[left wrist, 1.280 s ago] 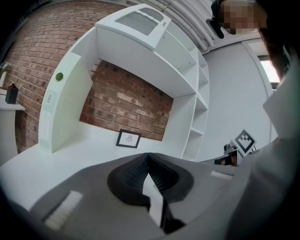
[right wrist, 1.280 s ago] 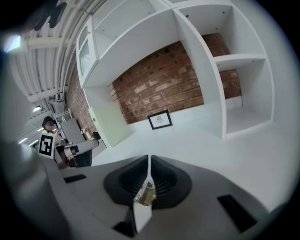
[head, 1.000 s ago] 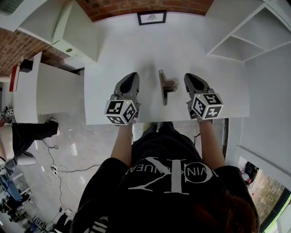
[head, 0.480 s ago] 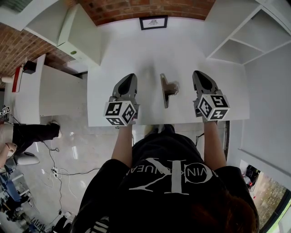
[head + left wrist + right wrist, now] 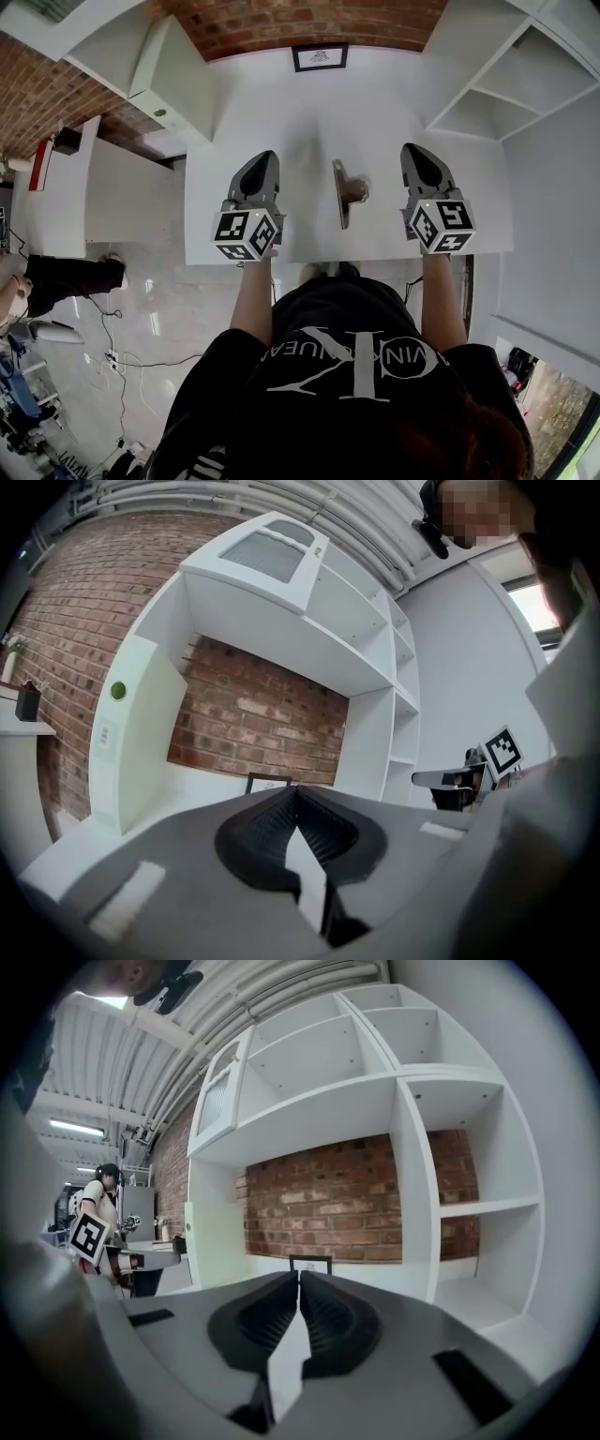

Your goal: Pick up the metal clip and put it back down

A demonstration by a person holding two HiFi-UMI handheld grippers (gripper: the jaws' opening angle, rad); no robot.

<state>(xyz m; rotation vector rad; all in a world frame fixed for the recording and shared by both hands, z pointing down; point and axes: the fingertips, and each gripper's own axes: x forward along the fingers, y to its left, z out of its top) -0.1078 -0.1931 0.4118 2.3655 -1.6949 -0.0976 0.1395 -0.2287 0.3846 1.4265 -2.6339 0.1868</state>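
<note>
The metal clip, a long grey bar with a shiny handle on its right side, lies on the white table between my two grippers. Left of it hovers my left gripper, jaws shut with nothing between them. On the clip's right is my right gripper, also shut and empty. The clip does not show in either gripper view; each looks over its closed jaws, the left gripper and the right gripper, toward the brick wall.
A small framed picture leans against the brick wall at the table's far edge. White shelving stands at the right, a white cabinet at the left. The table's front edge runs just under my wrists.
Both grippers have drifted slightly apart from the clip, the right one further right. The clip stays lying on the table.
</note>
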